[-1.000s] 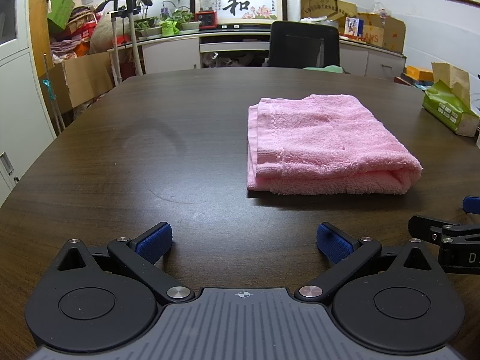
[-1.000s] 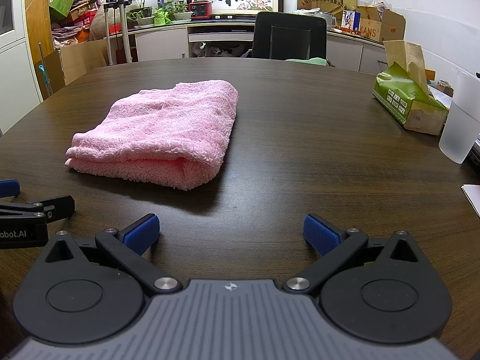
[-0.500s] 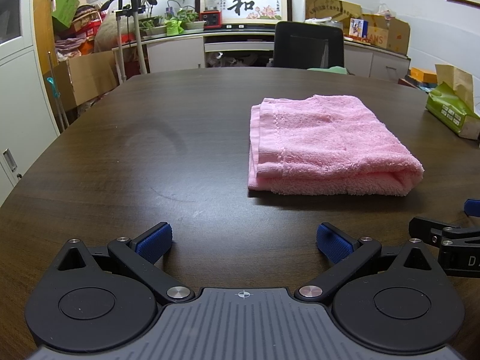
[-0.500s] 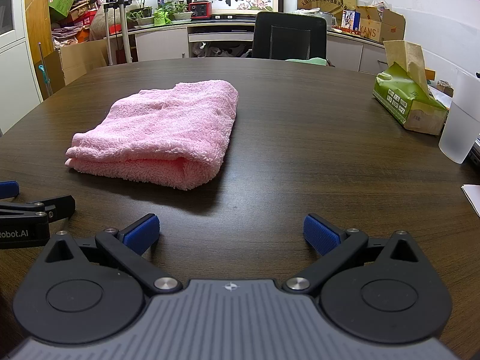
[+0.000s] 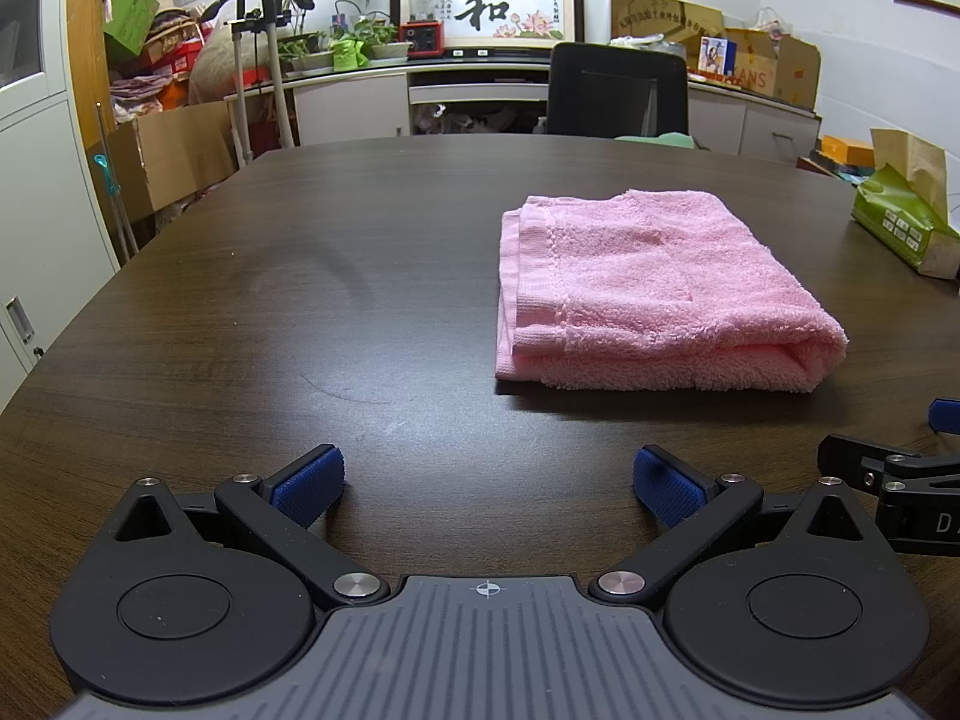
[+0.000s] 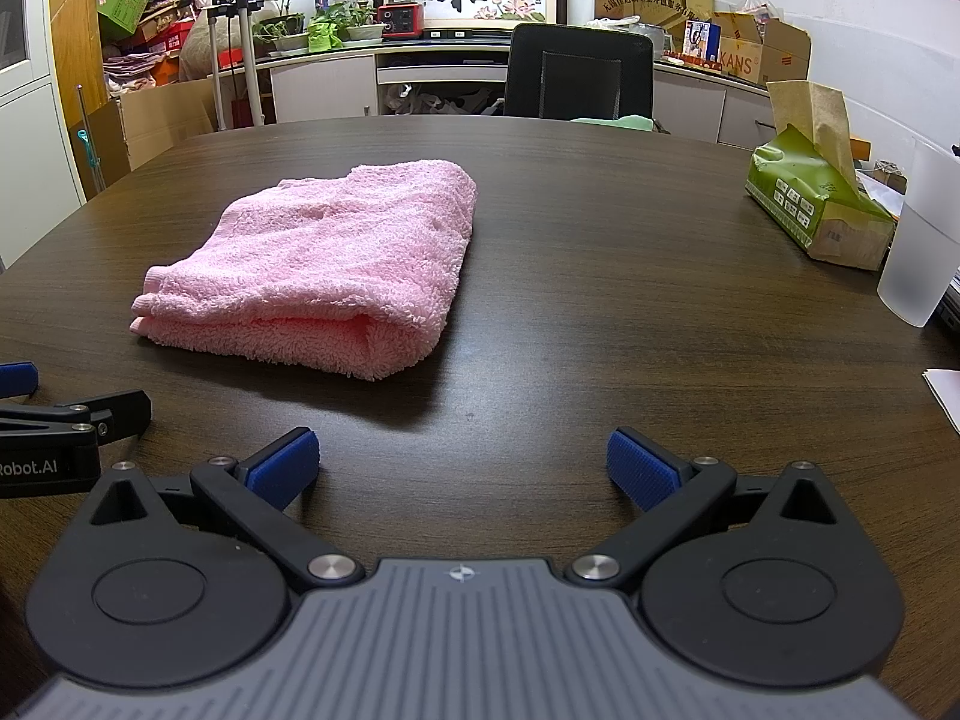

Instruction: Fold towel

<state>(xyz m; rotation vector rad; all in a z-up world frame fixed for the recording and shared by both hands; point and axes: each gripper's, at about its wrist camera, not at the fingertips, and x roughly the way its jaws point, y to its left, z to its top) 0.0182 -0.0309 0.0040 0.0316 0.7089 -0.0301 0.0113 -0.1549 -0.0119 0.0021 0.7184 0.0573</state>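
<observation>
Towel (image 5: 654,294), pink and thick-piled, lies folded into a compact stack on the dark wood worktop (image 5: 300,300), its rounded fold facing the near edge and its hemmed layers lined up along the side toward the left claw's view. Both claws rest low at the near edge of the worktop, well apart from the cloth and side by side: the left claw (image 5: 489,480) sits with its blue pads spread wide and nothing between them, and the right claw (image 6: 462,468) is likewise released and empty, with the towel ahead of it and off to its left. Each tool's tip shows at the margin of the other's view, which suggests they are parked level and parallel, ready rather than working. Judging by the squared layers and the hands-off posture, the folding looks finished, or paused before any further fold; nothing here says which. A green tissue box (image 6: 822,210) and a frosted plastic cup (image 6: 918,240) stand at the far right of the worktop, clear of the cloth, so they pose no obstacle. A black office chair (image 6: 579,78) waits behind the worktop.
</observation>
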